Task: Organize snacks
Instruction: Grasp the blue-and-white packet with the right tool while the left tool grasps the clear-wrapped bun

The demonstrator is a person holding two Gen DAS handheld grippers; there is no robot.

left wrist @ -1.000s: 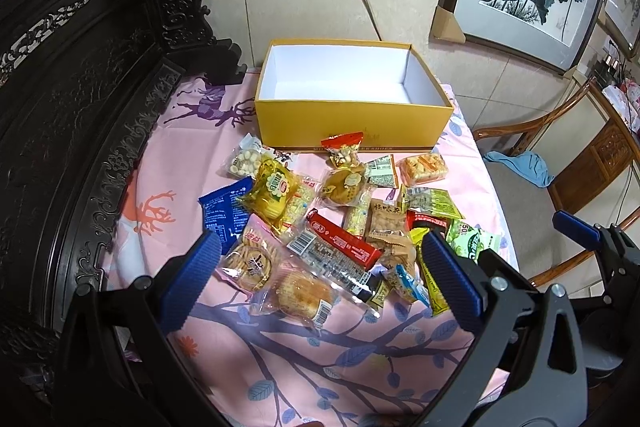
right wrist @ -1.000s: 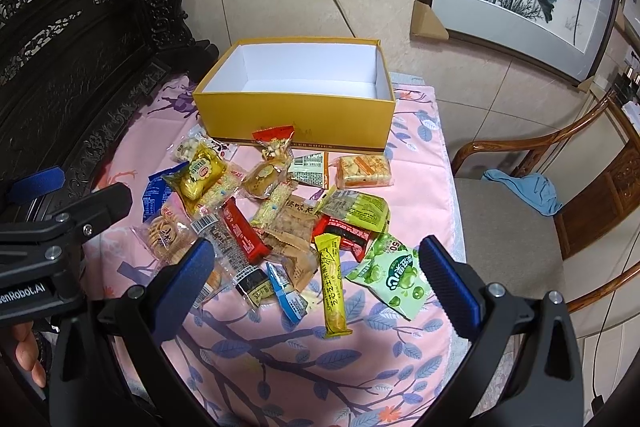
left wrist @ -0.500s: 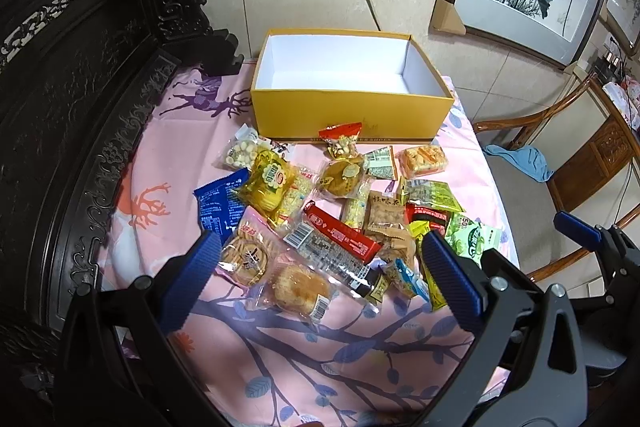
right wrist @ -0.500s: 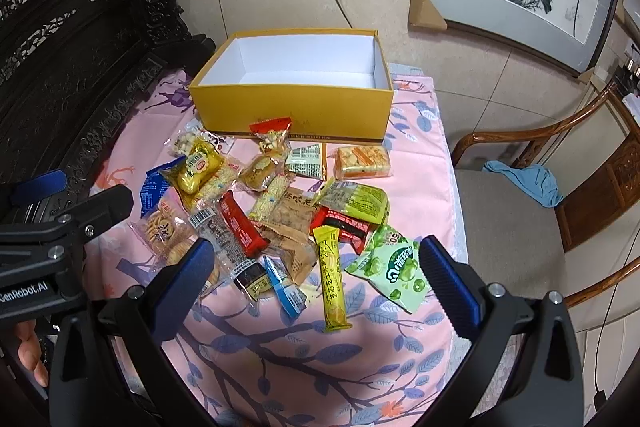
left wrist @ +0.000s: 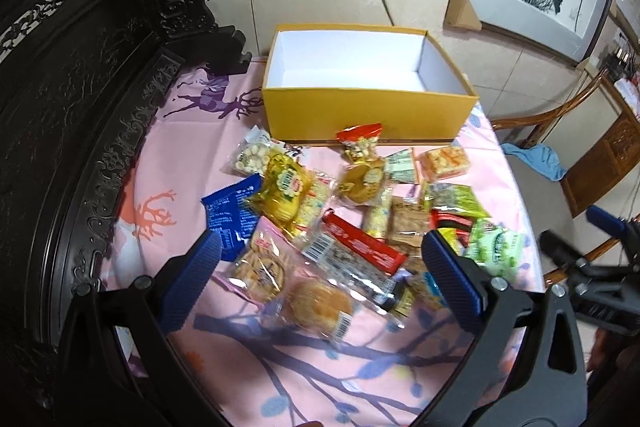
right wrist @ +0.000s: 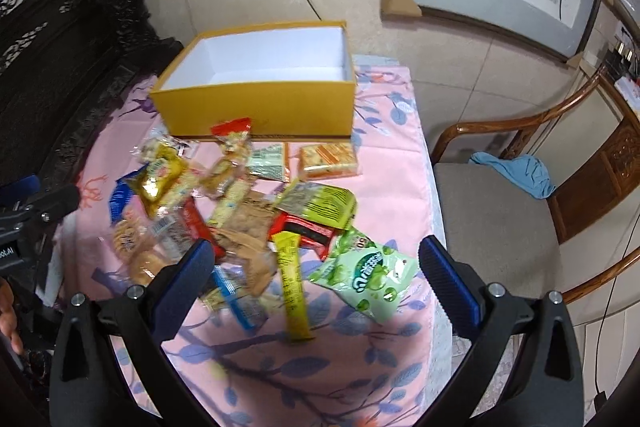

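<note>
Pink tablecloth (left wrist: 168,171) looms larger; both tools lower toward snack pile (left wrist: 352,219), yellow box (left wrist: 368,111) nearer; jaws spread, empty.

Open yellow box (left wrist: 368,107) with white interior, nothing inside, at far side of tabletop, loose heap of wrapped snacks (left wrist: 352,219) in front, red-topped packet (left wrist: 360,141) touching box front, green pouch (right wrist: 366,277) nearest edge

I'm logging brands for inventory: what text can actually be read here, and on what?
"...ot.AI": cut-off print on the left gripper body, right wrist view.
Green packet, yellow pouch and other snack wrappers: print too blurred to read.
Yellow box: no text legible.
</note>
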